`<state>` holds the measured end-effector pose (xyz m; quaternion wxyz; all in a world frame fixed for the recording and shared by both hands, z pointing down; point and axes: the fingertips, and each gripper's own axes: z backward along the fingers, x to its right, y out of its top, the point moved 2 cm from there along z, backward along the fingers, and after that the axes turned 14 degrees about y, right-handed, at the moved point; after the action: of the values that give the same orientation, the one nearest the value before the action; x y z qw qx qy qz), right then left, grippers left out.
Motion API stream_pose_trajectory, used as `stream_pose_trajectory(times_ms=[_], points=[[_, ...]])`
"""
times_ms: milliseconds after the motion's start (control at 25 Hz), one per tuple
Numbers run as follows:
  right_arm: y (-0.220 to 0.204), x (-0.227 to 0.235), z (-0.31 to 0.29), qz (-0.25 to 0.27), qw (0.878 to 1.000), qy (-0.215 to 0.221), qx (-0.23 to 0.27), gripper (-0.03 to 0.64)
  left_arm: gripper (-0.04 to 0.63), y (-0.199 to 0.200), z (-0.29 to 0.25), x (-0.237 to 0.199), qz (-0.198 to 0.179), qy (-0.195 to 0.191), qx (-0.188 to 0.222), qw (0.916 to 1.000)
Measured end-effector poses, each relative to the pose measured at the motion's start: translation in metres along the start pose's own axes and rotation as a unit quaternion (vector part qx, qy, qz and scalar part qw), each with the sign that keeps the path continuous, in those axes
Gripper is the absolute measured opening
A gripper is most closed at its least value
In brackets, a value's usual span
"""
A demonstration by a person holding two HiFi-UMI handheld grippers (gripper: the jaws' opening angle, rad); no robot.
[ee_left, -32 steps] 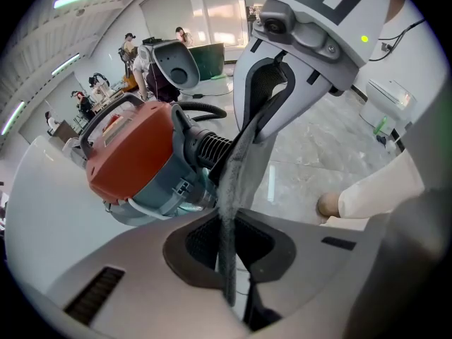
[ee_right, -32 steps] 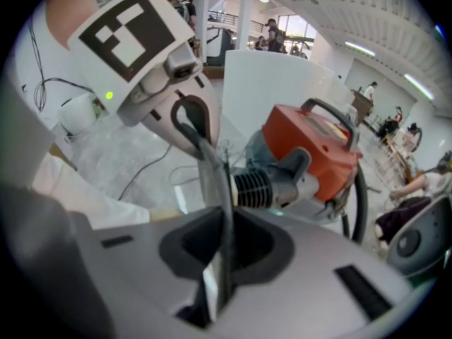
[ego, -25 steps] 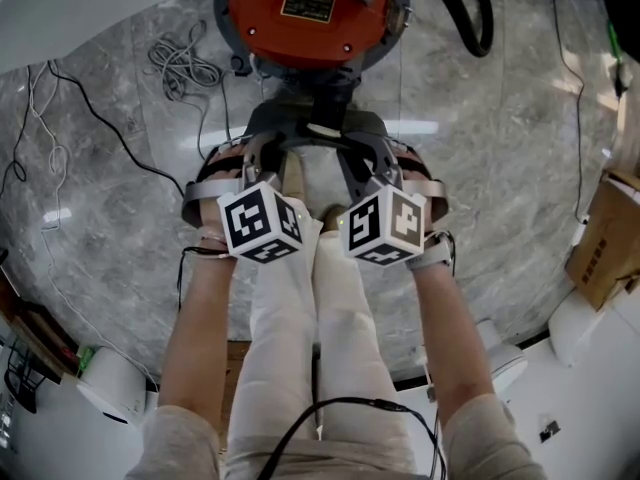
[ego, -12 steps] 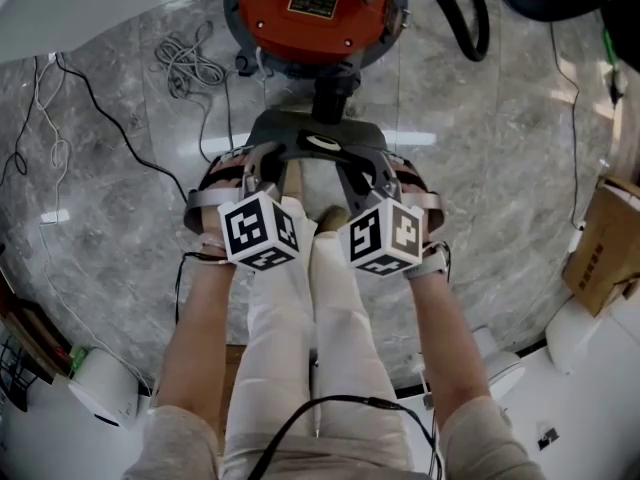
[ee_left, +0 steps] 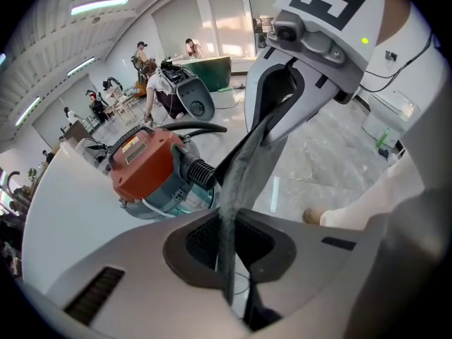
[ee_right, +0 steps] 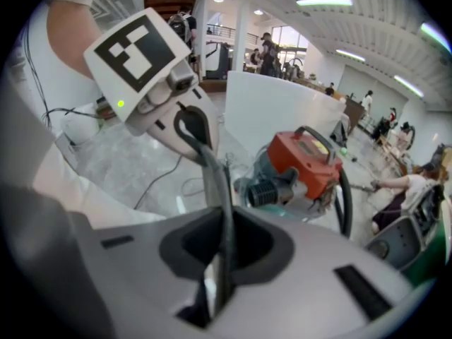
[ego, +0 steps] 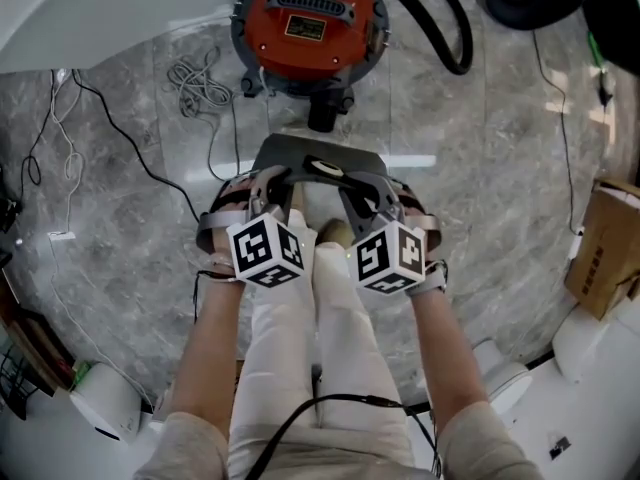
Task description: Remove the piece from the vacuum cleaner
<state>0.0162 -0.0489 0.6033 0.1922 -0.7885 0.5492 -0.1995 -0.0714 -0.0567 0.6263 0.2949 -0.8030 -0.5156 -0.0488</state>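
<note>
The left claw (ego: 262, 190) and the right claw (ego: 372, 190) are each nearly closed, pinching opposite side edges of the dark grey piece (ego: 318, 154), which spans between them. Just beyond it, the orange vacuum cleaner (ego: 310, 18) stands on the floor (ego: 480, 188).

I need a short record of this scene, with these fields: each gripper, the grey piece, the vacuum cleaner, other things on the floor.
left gripper: shut on one side of the grey piece
right gripper: shut on its other side
grey piece: off the vacuum cleaner, held just before its inlet
vacuum cleaner: orange top, standing on the floor, black hose at its side
floor: loose cable beside the vacuum cleaner
</note>
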Motion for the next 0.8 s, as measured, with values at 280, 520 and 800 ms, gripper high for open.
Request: stream_pose_trajectory(times_ms=[280, 520, 800], points=[[0.018, -0.015, 0.040, 0.012, 1.000, -0.006, 0.017, 0.044, 0.035, 0.017, 0.042, -0.007, 0.026, 0.013, 0.015, 0.9995], [0.042, -0.025, 0.079, -0.008, 0.999, 0.004, 0.041, 0.044, 0.035, 0.034, 0.083, -0.024, 0.039, 0.018, 0.025, 0.9988], [0.070, -0.033, 0.122, -0.005, 0.999, 0.004, 0.047, 0.044, 0.035, 0.054, 0.128, -0.043, 0.051, 0.025, 0.037, 0.9977]])
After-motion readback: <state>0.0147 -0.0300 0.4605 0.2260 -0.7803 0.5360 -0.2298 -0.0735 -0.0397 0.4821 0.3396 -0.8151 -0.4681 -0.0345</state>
